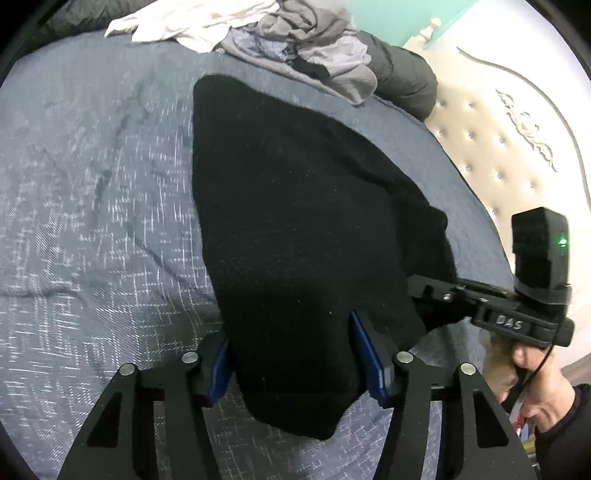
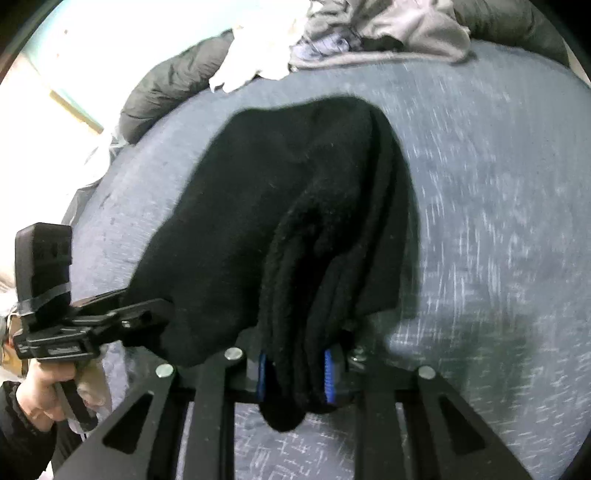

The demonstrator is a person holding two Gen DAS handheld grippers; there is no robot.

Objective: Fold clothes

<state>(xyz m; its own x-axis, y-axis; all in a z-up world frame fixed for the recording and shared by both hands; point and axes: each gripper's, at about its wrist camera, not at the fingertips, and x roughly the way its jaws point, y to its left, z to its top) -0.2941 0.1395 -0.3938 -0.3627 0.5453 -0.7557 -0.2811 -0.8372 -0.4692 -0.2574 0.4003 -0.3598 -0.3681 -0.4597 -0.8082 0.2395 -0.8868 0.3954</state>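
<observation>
A black knit garment (image 1: 295, 221) lies on the blue-grey bedspread (image 1: 92, 221). My left gripper (image 1: 295, 354) has its blue-padded fingers (image 1: 365, 354) spread wide on either side of the garment's near corner, not pinching it. My right gripper (image 2: 295, 369) is shut on a bunched thick edge of the same garment (image 2: 277, 203), lifting it off the bedspread (image 2: 480, 221). The right gripper also shows in the left wrist view (image 1: 424, 288) at the garment's right edge. The left gripper shows in the right wrist view (image 2: 155, 310) at the garment's left edge.
A heap of white and grey clothes (image 1: 258, 33) and a dark puffy jacket (image 1: 402, 74) lie at the far side of the bed. A cream tufted headboard (image 1: 498, 147) stands to the right. The clothes heap also shows in the right wrist view (image 2: 369, 29).
</observation>
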